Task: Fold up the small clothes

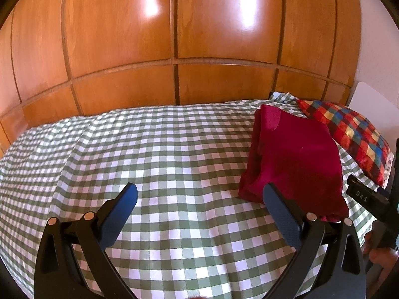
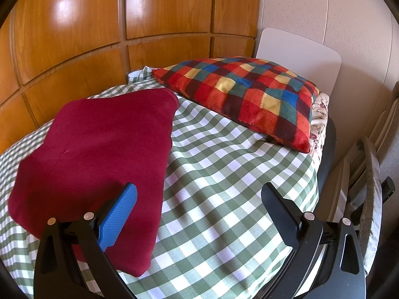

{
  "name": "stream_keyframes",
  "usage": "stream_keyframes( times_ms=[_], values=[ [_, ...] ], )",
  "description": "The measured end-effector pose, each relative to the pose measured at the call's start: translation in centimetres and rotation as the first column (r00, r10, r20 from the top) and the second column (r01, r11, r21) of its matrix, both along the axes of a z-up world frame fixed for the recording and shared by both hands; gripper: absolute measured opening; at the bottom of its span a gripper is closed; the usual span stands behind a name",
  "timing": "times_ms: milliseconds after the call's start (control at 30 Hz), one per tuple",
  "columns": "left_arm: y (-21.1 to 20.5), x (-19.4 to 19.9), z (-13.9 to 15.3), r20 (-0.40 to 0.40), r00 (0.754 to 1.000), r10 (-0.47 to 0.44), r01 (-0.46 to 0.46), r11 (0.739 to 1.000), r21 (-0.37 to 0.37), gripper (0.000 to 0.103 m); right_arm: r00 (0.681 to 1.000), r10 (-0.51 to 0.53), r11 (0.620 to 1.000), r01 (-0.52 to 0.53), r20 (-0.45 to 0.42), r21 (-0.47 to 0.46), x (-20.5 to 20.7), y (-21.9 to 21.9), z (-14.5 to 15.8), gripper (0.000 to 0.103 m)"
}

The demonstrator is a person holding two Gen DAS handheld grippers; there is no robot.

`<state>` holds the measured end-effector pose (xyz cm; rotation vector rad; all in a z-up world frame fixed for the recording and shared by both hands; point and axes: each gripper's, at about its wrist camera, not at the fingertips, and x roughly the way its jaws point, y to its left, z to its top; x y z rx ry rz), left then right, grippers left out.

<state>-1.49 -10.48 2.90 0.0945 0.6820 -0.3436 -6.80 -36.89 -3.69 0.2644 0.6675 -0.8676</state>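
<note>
- Left wrist view: the left gripper (image 1: 199,194) hangs over a green-and-white checked cloth (image 1: 162,154), its two blue-padded fingers (image 1: 122,214) spread wide with nothing between them.
- A folded dark red garment (image 1: 296,154) lies on the cloth ahead and to the right; its near corner sits just behind the tip of the right-hand finger, outside the gap, and whether they touch cannot be told.
- Beyond the garment, a multicoloured checked cushion (image 1: 349,134) rests near the far right corner, with a white board (image 1: 374,97) standing behind it.
- Glossy wooden panels (image 1: 174,37) fill the background; part of the other tool (image 1: 366,194) and a person's hand (image 1: 379,254) show at the right edge.
- Right wrist view: the right gripper (image 2: 199,194) is likewise wide open and holds nothing, bare checked cloth (image 2: 224,186) showing between its fingers (image 2: 119,214).
- Here the red garment (image 2: 99,154) lies to the left, folded into a flat block; the left-hand finger stands in front of its near part, and contact cannot be judged.
- The cushion (image 2: 249,94) lies ahead and to the right, apart from the garment, a strip of cloth between them.
- The white board (image 2: 299,57) leans behind the cushion against a pale wall (image 2: 324,7); wooden panels (image 2: 74,37) stand to the left.
- Floral fabric (image 2: 320,117) peeps out beneath the cushion's right end.
</note>
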Motion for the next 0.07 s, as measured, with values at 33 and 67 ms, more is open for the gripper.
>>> stream_keyframes(
  times_ms=[33, 67],
  values=[
    [0.13, 0.1, -0.04, -0.007, 1.0, 0.003, -0.003, 1.0, -0.007, 0.1, 1.0, 0.0, 1.0, 0.0, 0.001, 0.001, 0.05, 0.03, 0.0, 0.099],
    [0.19, 0.13, -0.09, -0.009, 1.0, 0.006, -0.006, 1.0, -0.009, 0.1, 1.0, 0.001, 1.0, -0.001, 0.0, 0.003, 0.03, -0.01, -0.01, 0.099]
  ],
)
